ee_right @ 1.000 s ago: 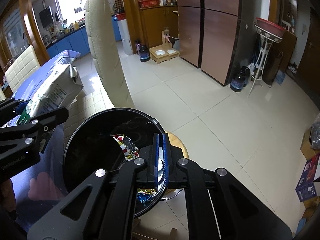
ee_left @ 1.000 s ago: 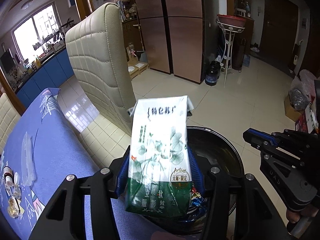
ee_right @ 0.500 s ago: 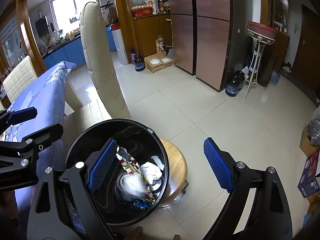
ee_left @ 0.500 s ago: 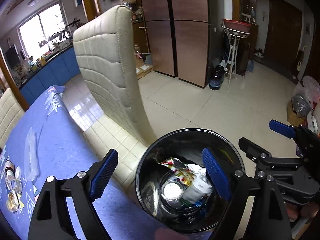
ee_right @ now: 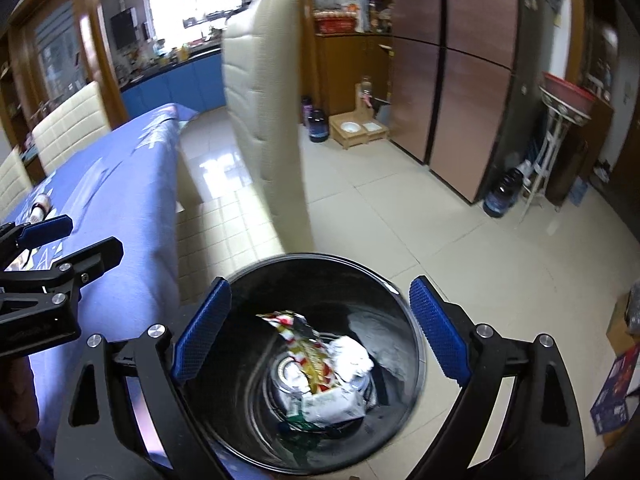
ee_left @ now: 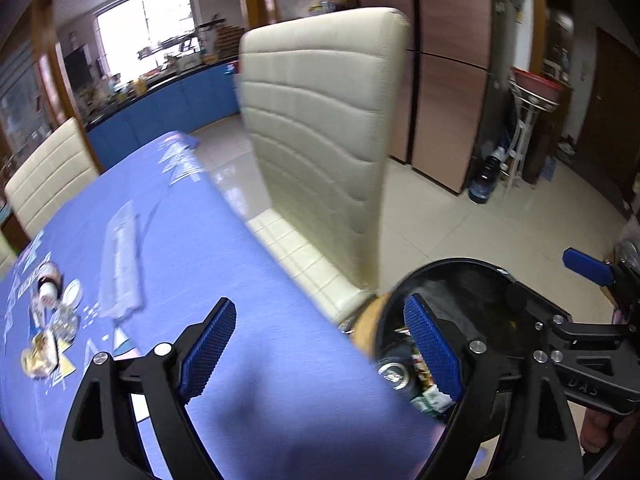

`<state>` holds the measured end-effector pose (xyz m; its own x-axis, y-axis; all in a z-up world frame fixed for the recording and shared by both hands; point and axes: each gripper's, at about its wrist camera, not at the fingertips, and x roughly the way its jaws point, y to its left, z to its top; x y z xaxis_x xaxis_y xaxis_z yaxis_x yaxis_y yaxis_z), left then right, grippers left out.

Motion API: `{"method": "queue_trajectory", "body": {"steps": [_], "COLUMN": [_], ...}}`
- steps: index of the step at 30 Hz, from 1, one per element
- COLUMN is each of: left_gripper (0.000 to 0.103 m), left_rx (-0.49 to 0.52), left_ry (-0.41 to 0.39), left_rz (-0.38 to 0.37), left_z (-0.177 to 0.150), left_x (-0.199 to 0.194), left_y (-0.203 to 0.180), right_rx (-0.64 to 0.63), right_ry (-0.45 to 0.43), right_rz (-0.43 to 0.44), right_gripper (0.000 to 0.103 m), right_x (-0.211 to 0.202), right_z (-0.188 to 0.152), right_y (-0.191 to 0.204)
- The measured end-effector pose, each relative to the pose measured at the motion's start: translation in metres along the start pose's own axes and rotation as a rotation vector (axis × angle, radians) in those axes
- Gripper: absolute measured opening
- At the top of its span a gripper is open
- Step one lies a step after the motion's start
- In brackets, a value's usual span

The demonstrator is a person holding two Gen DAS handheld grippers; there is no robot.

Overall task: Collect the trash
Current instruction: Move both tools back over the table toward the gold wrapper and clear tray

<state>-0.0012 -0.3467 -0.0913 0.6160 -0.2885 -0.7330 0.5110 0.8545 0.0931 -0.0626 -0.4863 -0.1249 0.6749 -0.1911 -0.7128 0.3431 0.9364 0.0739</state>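
A black round trash bin [ee_right: 404,316] stands beside the blue-clothed table [ee_left: 192,240]. Inside it lie the white-green milk carton [ee_right: 334,404], a red-gold wrapper [ee_right: 304,344], crumpled white paper [ee_right: 352,354] and a can. My right gripper [ee_right: 320,332] is open and empty right above the bin. My left gripper [ee_left: 320,348] is open and empty over the table's near edge, with the bin [ee_left: 472,280] at its right finger. More trash lies at the table's left: a small bottle [ee_left: 48,286], a clear plastic tray [ee_left: 118,256] and wrappers [ee_left: 42,350].
A cream padded chair [ee_left: 320,128] stands between table and bin. Another cream chair [ee_left: 48,176] is on the table's far side. Brown cabinets [ee_right: 460,80], a plant stand [ee_right: 560,128] and dark bottles stand on the tiled floor [ee_right: 460,240].
A second ago my left gripper held the milk carton over the bin and the right was shut. Both opened; the carton now lies in the bin. The left gripper swung left toward the table.
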Motion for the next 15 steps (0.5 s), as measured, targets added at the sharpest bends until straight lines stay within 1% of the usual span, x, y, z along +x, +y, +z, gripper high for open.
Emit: {"method": "queue_trajectory", "body": {"steps": [6,9,12,15], "left_gripper": [0.084,0.084,0.084,0.084], "left_rx": [-0.070,-0.117,-0.153,-0.168], "left_ry": [-0.001,0.002,0.000,-0.009], "left_rz": [0.047,0.076,0.127,0.238], "left_z": [-0.010,-0.017,-0.023,-0.031], "left_x": [-0.002,-0.004,-0.007,-0.010], "left_y": [0.050,0.085,0.120,0.158], "right_rx": [-0.081,-0.116,-0.153,-0.201], "right_ry": [-0.005,-0.005,0.004,0.006], "right_rz": [0.032,0.053,0.081,0.110], "right_gripper": [0.093,0.095,0.096,0.098], "right_x": [0.003,0.006,0.010,0.015], "right_z": [0.013,0.022,0.030,0.038], "right_y": [0.051,0.081,0.116,0.158]}}
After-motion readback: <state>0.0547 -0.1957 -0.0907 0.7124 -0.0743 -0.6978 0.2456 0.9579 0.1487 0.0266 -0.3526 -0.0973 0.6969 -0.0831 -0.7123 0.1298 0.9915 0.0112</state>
